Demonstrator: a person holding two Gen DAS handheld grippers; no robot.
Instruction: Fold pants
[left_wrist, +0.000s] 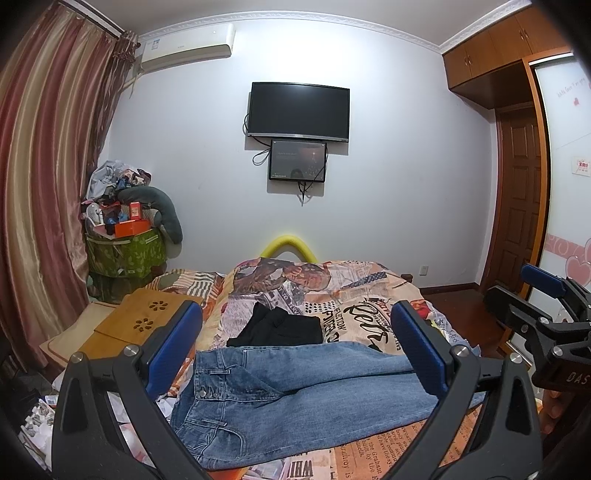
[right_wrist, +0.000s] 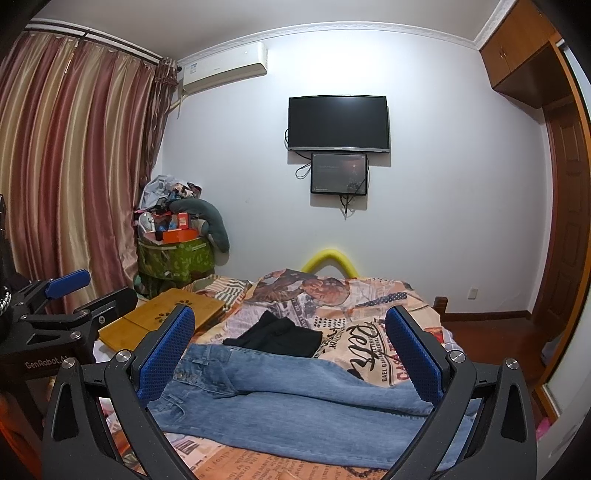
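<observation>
On the bed (left_wrist: 373, 458) lie the jeans (left_wrist: 295, 398), waist leftward, untouched. Left gripper (left_wrist: 303, 347) and right gripper (right_wrist: 291, 350) hover wide apart; best pinch waistband and hems together, evenly.

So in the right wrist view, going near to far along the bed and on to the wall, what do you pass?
blue jeans → black folded garment → newspaper-print bedcover → yellow foam tube → small screen → large TV
</observation>
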